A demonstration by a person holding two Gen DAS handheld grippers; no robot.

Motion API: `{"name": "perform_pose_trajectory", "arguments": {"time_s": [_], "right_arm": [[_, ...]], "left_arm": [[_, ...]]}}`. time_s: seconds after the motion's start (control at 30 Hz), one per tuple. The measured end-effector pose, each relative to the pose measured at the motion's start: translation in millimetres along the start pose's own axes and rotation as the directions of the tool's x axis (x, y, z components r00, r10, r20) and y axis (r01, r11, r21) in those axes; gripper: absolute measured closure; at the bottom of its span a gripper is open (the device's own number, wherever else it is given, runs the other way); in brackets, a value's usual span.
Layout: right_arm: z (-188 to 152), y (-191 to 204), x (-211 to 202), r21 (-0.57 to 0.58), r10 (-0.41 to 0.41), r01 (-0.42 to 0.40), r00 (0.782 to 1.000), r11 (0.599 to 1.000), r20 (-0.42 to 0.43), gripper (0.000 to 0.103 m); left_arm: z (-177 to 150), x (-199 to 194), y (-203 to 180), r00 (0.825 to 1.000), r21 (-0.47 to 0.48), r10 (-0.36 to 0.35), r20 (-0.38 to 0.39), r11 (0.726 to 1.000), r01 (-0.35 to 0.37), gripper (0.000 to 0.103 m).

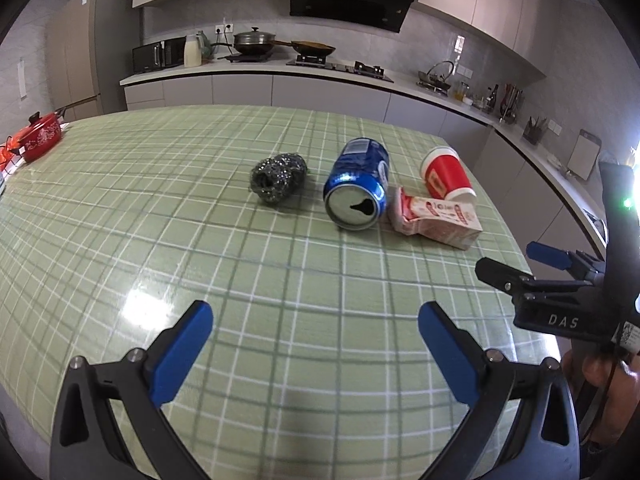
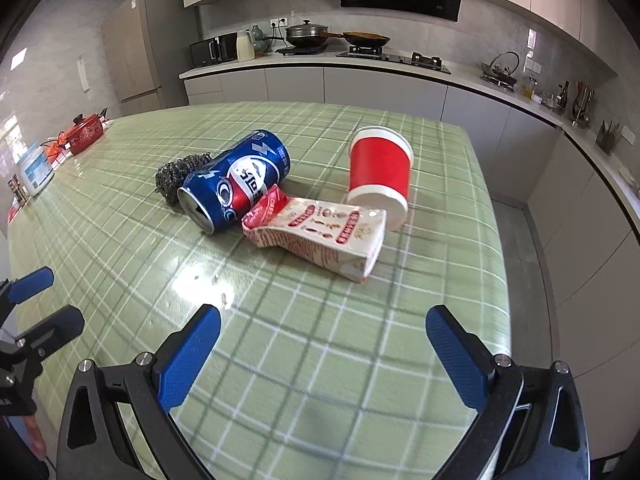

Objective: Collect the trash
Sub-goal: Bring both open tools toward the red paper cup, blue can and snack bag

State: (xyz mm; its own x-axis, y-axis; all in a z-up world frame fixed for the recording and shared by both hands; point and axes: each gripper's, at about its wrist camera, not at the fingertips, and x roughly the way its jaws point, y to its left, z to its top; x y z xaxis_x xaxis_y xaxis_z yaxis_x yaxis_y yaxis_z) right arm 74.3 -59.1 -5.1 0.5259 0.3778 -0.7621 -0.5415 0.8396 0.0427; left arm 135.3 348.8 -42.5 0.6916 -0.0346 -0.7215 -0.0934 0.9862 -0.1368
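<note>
You hold the left gripper (image 1: pixel 316 316) low over the near part of the table (image 1: pixel 160 208), its blue fingers spread wide with nothing between them. Your right gripper (image 2: pixel 323 320) hangs just as wide apart and empty over the near right part of the table, close to its right edge. In the left wrist view it shows at the right side, its fingers (image 1: pixel 548 254) pointing in across the green checked cloth.

The trash lies in a loose row toward the far right of the table. A steel scouring ball (image 1: pixel 279 178) sits furthest from the right edge. Beside it a blue soda can (image 1: pixel 358 184) lies on its side, its opened top turned toward you; from the right wrist view the can (image 2: pixel 236 184) hides part of the scourer (image 2: pixel 178 174). A flattened pink-and-white carton (image 2: pixel 320 232) lies against the can's right side. Behind the carton a red paper cup (image 2: pixel 380 172) stands upside down, white rim on the cloth, nearest the right edge.

A red pot (image 1: pixel 40 136) stands at the far left corner.
</note>
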Motion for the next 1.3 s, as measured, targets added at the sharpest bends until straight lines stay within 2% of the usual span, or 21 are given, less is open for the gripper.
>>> {"name": "perform_pose_trajectory", "arguments": {"time_s": [0.33, 0.57, 0.87, 0.93, 1.07, 1.17, 1.3], "right_arm": [[22.7, 11.8, 35.1, 0.068, 0.015, -0.014, 1.0, 0.998, -0.012, 0.0], [33.2, 5.3, 61.8, 0.098, 0.016, -0.013, 0.999, 0.995, -0.037, 0.0], [40.9, 10.7, 86.3, 0.095, -0.001, 0.007, 0.998, 0.995, -0.062, 0.0], [39.9, 6.6, 83.2, 0.123, 0.048, -0.042, 0.998, 0.992, -0.043, 0.0], [34.3, 9.2, 65.6, 0.09, 0.093, -0.093, 0.996, 0.992, -0.001, 0.0], [35.1, 2.1, 61.0, 0.091, 0.038, -0.04, 0.999, 0.995, 0.023, 0.0], [42.6, -14.9, 75.8, 0.15, 0.054, -0.053, 0.999, 0.987, 0.001, 0.0]], "left_arm": [[17.7, 25.9, 13.7, 1.0, 0.019, -0.016, -0.023, 1.0, 0.016, 0.0], [27.9, 44.4, 25.9, 0.999, 0.018, -0.01, -0.039, 1.0, 0.01, 0.0], [37.8, 60.3, 29.6, 0.998, 0.03, -0.009, -0.055, 1.0, 0.011, 0.0], [37.9, 62.3, 30.2, 0.998, 0.03, -0.01, -0.062, 0.999, 0.011, 0.0], [38.4, 67.7, 29.3, 0.997, 0.031, -0.013, -0.07, 0.999, 0.015, 0.0], [40.5, 70.4, 28.4, 0.998, 0.025, -0.009, -0.06, 1.0, 0.011, 0.0], [44.3, 71.8, 27.3, 0.998, 0.01, -0.012, -0.059, 1.0, 0.013, 0.0]]}}
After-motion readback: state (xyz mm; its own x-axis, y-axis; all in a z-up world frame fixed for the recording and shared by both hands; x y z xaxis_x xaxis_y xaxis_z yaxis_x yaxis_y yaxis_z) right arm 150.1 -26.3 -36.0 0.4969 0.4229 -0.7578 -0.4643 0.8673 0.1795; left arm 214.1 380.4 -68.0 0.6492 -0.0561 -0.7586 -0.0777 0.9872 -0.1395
